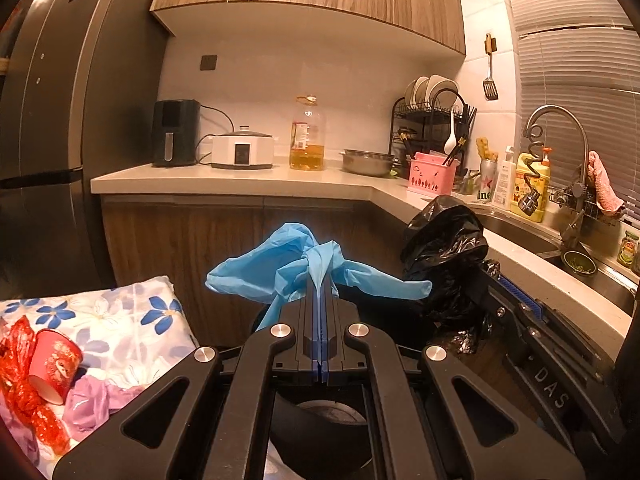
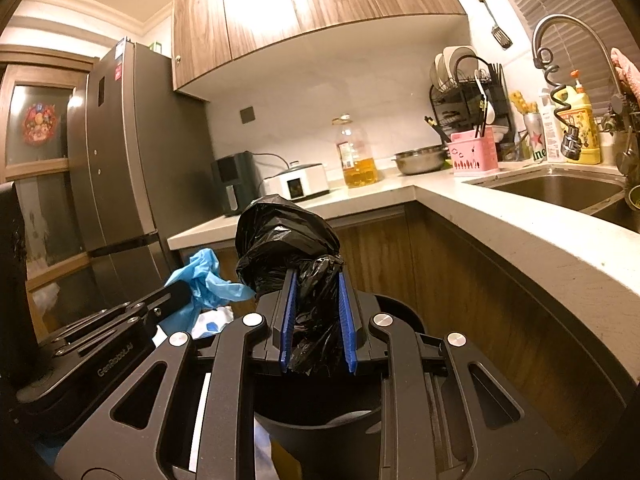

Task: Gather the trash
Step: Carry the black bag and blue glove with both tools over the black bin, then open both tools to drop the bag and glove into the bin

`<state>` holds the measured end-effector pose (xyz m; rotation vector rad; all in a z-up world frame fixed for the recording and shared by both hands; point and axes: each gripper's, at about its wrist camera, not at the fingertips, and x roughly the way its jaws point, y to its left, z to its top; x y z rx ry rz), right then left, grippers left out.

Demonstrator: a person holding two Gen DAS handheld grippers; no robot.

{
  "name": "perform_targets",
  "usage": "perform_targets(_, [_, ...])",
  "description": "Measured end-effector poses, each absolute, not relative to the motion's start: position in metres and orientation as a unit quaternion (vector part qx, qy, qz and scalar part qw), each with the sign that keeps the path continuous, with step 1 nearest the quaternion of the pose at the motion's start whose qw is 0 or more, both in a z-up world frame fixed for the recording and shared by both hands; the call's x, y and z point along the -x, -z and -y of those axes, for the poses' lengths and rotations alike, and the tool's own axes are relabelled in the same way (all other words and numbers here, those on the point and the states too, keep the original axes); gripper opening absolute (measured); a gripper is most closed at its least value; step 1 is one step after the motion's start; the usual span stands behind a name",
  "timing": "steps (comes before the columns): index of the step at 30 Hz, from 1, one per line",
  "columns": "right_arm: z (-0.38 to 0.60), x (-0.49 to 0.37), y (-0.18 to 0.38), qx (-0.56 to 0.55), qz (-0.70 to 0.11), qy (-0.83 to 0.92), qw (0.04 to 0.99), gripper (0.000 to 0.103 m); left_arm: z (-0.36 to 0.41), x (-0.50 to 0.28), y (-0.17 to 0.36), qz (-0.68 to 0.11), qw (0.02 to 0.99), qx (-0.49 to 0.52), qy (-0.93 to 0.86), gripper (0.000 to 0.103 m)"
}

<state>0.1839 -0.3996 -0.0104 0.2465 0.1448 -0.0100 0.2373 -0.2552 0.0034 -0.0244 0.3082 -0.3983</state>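
Closest to the lens in both views is the black bin (image 2: pixel 320 432) sitting right under the 2 grippers, and I can't really see what's in it, just its dark rim and inside wall. The left gripper (image 1: pixel 322 280) has its jaws squeezed fully together on a blue plastic glove (image 1: pixel 288 264), held up over the bin, probably so it drops straight in. The right gripper (image 2: pixel 318 280) is clamped on a bunched-up black trash bag (image 2: pixel 280 236), jaws partly apart because the wad is thick; my guess is it's holding the liner up out of the way. Off to the left, a floral cloth (image 1: pixel 120 320) carries more trash: a red paper cup (image 1: pixel 54 364) on its side and crinkly red wrapper (image 1: pixel 20 392).
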Motion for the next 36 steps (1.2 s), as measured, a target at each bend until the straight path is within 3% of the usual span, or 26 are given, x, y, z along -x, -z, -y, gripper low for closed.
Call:
perform_targets(18, [0.404,-0.208,0.018,-0.127,-0.089,0.006,0.988,0.024,0.273,-0.263,0.011,-0.173,0.964,-0.002,0.201,0.001])
perform_targets(28, [0.412,-0.215,0.024,-0.133,-0.099,0.018,0.986,0.046,0.274,-0.27,0.017,-0.184,0.962,-0.004,0.2,0.001])
perform_targets(34, [0.419,-0.211,0.027,-0.14,-0.102,0.034,0.984,0.055,0.27,-0.275,0.021,-0.193,0.962,-0.002,0.193,0.02])
perform_targets(36, [0.42,-0.209,0.028,-0.142,-0.104,0.039,0.984,0.058,0.268,-0.275,0.022,-0.194,0.962,0.0,0.191,0.034])
